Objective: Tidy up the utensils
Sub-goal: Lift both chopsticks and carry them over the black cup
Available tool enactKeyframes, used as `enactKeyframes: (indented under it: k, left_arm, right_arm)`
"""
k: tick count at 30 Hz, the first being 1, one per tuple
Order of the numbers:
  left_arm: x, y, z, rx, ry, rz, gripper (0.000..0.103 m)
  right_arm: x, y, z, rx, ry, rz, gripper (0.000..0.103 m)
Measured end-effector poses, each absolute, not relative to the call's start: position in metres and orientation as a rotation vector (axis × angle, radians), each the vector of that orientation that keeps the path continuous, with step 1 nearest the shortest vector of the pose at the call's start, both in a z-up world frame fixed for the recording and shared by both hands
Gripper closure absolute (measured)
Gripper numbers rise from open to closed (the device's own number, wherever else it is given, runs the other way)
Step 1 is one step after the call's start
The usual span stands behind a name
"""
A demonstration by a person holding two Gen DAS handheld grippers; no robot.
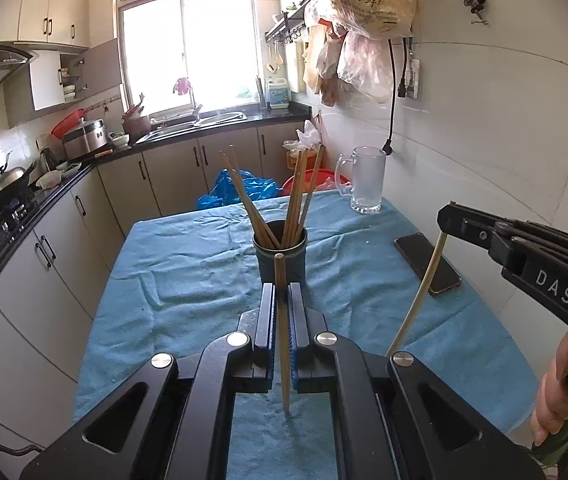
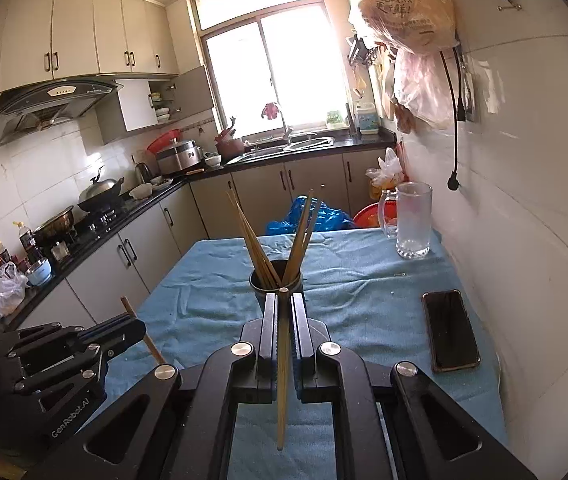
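Note:
A dark cup with several wooden chopsticks stands mid-table on the blue cloth. My left gripper is shut on one wooden chopstick, held upright just in front of the cup; it also shows at the lower left of the right wrist view with its chopstick. My right gripper is shut on another chopstick, close before the cup; it shows at the right of the left wrist view with a pale chopstick.
A black phone lies on the cloth at the right. A glass mug stands at the table's far right corner by the white wall. Kitchen counters run along the left and back.

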State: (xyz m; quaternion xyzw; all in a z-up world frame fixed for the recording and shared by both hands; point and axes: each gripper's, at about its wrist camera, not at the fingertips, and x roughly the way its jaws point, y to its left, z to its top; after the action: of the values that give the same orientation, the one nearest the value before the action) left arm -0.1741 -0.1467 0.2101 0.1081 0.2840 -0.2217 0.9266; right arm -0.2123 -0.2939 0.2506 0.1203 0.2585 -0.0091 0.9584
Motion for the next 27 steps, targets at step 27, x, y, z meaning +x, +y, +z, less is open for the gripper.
enactKeyframes:
  k: [27]
  left_arm:
    - [-0.14, -0.146, 0.219, 0.297, 0.567, -0.448, 0.098]
  right_arm:
    - [-0.174, -0.288, 0.264, 0.231, 0.525, 0.006, 0.097]
